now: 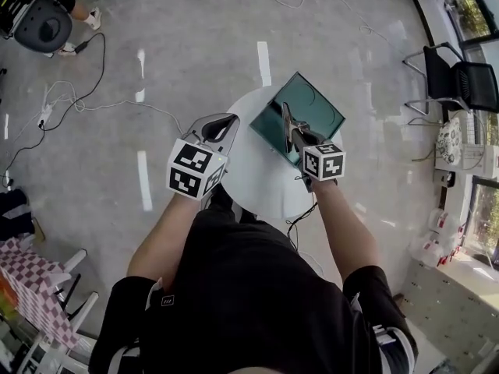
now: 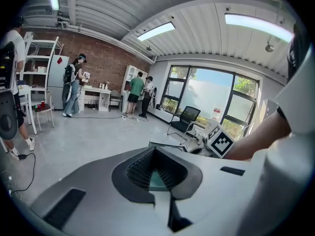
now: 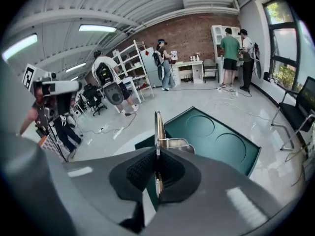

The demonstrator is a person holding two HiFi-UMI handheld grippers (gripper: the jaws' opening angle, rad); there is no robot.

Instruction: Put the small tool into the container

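The right hand-held gripper (image 3: 156, 170) is clenched on the small tool (image 3: 158, 128), a thin metal piece held over the green container (image 3: 216, 137) on the round desk (image 1: 257, 174). By my judgement, only lowering and release remain. The left hand-held gripper (image 2: 160, 173) is closed on nothing, beside the desk's left edge.

2 forearms out front, elbows bent, sleeves short. Left hand-held gripper (image 1: 221, 121): jaws together, nothing between them. Right hand-held gripper (image 1: 291, 131): jaws clamped on the small tool (image 3: 156, 127), angled slightly down.
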